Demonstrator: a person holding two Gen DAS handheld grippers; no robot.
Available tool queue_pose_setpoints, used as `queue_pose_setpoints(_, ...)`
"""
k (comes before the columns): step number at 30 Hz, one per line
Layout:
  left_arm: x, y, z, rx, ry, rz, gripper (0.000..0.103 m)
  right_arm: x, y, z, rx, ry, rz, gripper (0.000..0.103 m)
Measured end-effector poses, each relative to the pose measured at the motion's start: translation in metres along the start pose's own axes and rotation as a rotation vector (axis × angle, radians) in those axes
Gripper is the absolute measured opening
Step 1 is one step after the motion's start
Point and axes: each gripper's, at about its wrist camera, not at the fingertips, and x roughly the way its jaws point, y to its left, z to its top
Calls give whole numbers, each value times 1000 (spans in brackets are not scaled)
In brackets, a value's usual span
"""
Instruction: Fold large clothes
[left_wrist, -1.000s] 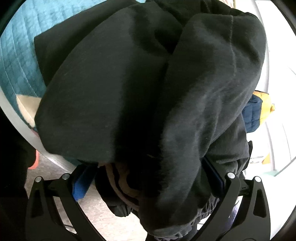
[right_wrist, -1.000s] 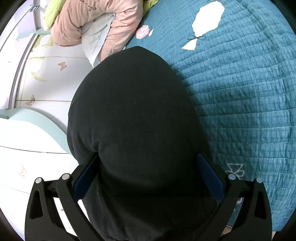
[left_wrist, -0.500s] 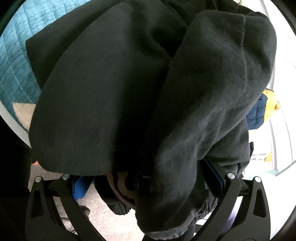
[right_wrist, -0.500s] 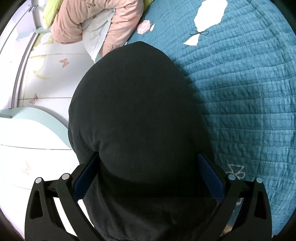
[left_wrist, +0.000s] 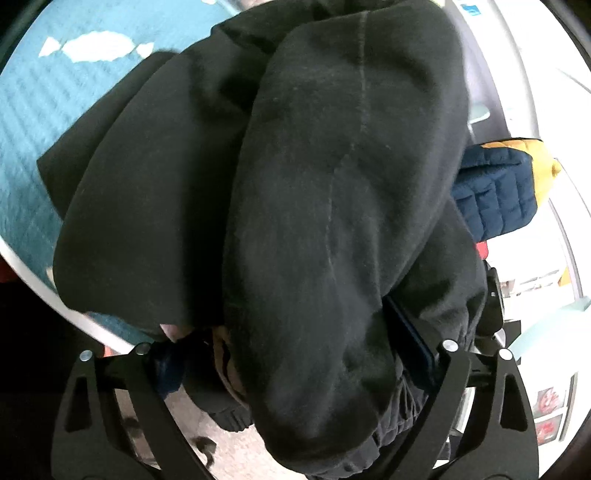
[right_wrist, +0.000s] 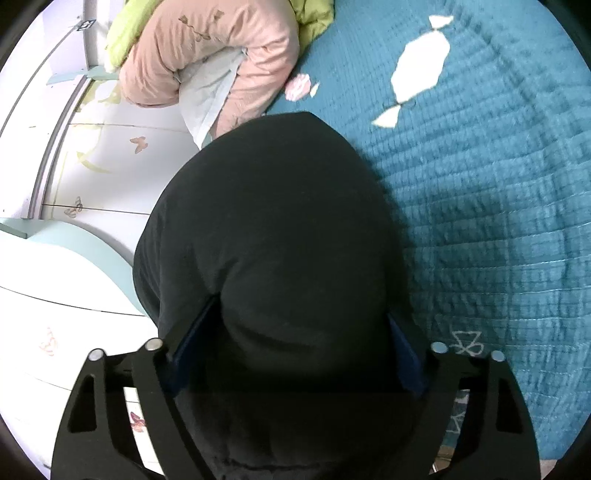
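Black garment (left_wrist: 314, 206) is bulging thickly between both grippers over the edge of the bed (right_wrist: 498, 206), which is covered in a teal quilt. Left gripper (left_wrist: 295, 354) fingers are closing around a heavy fold; whether they are pressing it yet is hard to tell. Right gripper (right_wrist: 295, 347) fingers are closing too, their blue pads squeezing the bundle. Fabric is hiding most of both views. A pink quilt (right_wrist: 221, 55) is lying at the bed's far end.
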Motion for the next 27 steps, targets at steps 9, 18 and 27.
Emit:
queue_pose_setpoints(9,1,35,-12,-100,23,-33,96,4,20,-4,-51,-32,-150,90)
queue_pose_setpoints(18,6,54,-35,-107,8,-84,99,-37,-14,-31,23,-75,-156,94)
queue_pose_setpoints(27,1,57,-40,-69,9,-13,100,-39,-47,-103,148,-130,-15,94)
